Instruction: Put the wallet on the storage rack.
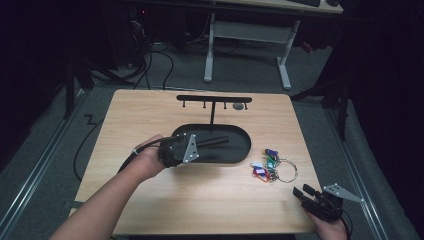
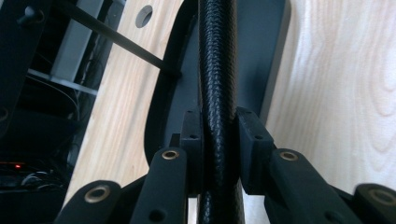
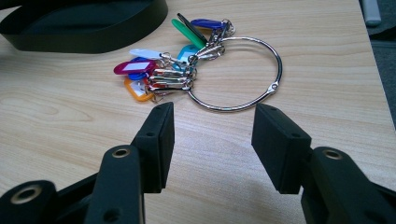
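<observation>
One tray (image 1: pixel 235 159), one key ring (image 3: pixel 243 77), two tools.

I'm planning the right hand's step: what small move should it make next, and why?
Probably ease the right gripper forward over the metal ring. Its jaws stand open with nothing between them, and the ring lies flat on the table just ahead.

The left gripper (image 1: pixel 212 143) is held over the black oval tray (image 1: pixel 235 150); the key ring (image 1: pixel 272 165) lies beyond the right gripper (image 1: pixel 304 191) fingers.
</observation>
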### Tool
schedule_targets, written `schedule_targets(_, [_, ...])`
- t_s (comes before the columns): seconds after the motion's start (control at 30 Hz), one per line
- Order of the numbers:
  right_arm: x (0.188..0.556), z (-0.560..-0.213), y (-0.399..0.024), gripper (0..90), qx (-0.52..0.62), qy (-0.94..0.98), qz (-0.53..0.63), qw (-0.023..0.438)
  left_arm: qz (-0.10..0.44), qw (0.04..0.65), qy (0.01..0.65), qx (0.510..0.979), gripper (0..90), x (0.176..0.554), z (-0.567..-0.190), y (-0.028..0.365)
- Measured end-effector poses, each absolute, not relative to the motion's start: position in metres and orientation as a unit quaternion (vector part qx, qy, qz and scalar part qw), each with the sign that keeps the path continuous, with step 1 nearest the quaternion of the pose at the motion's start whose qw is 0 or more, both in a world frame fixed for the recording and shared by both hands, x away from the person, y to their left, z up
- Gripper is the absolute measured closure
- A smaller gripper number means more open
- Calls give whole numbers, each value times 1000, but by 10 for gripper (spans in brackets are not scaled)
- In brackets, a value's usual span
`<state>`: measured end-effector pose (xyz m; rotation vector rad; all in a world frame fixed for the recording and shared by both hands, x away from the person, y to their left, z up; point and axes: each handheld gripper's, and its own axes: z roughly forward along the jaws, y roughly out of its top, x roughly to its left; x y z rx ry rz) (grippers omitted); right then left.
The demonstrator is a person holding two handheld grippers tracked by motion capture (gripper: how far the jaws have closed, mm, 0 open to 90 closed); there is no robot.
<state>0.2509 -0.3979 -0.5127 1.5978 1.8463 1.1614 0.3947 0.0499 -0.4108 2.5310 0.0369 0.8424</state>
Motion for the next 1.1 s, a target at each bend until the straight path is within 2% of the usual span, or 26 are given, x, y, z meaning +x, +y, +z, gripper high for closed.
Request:
schedule_targets(0.67, [251, -513, -398, 494, 574, 668, 421, 214, 335, 227, -33, 914, 748, 430, -432, 15])
schedule_targets(1.1, [249, -513, -398, 494, 575, 667, 423, 213, 327, 235, -43, 914, 749, 453, -445, 4])
